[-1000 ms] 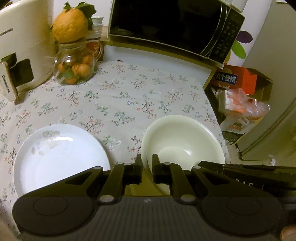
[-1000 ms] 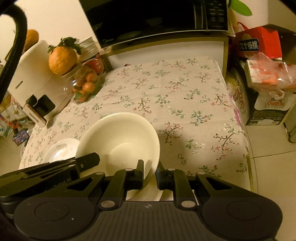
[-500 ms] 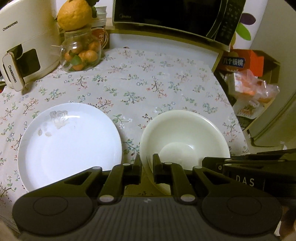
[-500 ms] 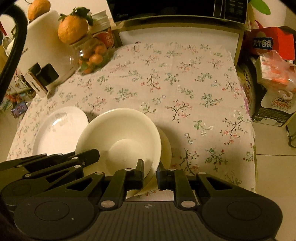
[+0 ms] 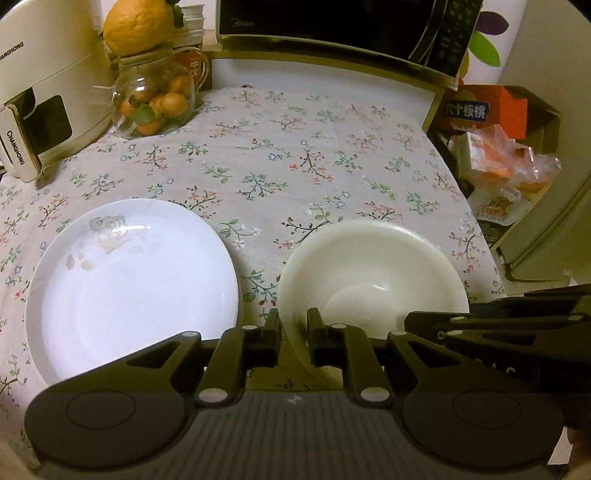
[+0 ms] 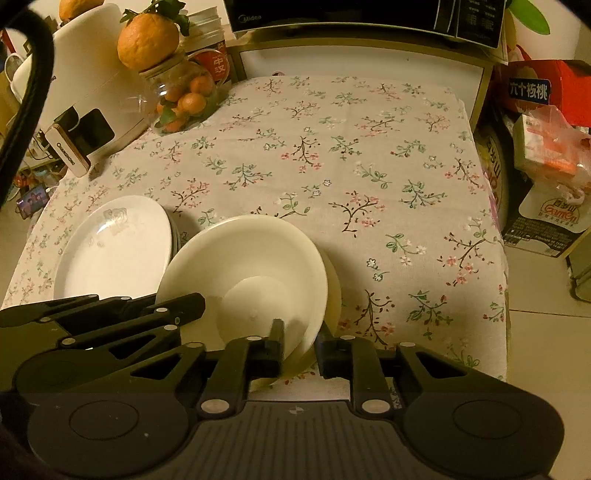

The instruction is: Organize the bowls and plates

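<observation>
A cream bowl [image 5: 373, 280] sits near the table's front edge, nested in a second cream bowl whose rim [image 6: 332, 280] shows at its right side. My left gripper [image 5: 293, 332] straddles the top bowl's near-left rim; its jaws are starting to open and its pads still touch the rim. My right gripper [image 6: 299, 339] straddles the near-right rim. Its jaws are opening and there is a gap beside the rim. A white plate [image 5: 129, 288] with a faint flower print lies to the left of the bowls, with other plate edges under it [image 6: 174, 240].
Floral tablecloth [image 5: 295, 166] covers the table. At the back stand a white appliance [image 5: 44, 92], a glass jar of small oranges [image 5: 155, 99] with a big orange on top, and a microwave [image 5: 332, 22]. Boxes and bags [image 5: 495, 147] crowd the floor to the right.
Both grippers have come down with the bowl, which now rests in the lower bowl. The gaps between both pairs of fingers have widened, the right one more.
</observation>
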`<state>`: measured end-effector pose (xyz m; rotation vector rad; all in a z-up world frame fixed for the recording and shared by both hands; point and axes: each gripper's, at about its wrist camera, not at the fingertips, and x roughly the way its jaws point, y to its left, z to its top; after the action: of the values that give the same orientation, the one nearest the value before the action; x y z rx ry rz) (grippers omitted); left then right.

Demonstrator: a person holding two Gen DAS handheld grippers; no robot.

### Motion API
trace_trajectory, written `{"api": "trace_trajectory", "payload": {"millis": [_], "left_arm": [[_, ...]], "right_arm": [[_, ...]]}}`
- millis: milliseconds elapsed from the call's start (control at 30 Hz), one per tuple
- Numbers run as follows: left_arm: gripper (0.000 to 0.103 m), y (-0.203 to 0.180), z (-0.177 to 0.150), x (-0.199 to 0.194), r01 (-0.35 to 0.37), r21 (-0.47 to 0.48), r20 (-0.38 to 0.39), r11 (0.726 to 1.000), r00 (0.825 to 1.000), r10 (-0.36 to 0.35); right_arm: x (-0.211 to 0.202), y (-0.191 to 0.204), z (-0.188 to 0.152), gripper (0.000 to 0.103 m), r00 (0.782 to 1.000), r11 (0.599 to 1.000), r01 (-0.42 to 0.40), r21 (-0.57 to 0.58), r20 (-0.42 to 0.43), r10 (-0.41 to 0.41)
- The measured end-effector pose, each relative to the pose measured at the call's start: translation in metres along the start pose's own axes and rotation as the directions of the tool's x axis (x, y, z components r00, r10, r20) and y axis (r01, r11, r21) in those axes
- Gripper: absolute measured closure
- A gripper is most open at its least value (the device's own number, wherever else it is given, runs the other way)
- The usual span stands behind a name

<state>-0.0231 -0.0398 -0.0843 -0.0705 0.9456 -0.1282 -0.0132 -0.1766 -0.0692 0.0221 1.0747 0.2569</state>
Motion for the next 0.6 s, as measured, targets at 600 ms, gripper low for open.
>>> {"api": "trace_trajectory", "payload": {"millis": [600], "left_arm": [[0.078, 0.011, 0.006, -0.005, 0.05, -0.041, 0.0, 0.998, 0.999, -0.05]], "right_arm": [[-0.008, -0.009, 0.002, 0.062, 1.0, 0.999, -0.008, 0.04, 0.011, 0.008]]}}
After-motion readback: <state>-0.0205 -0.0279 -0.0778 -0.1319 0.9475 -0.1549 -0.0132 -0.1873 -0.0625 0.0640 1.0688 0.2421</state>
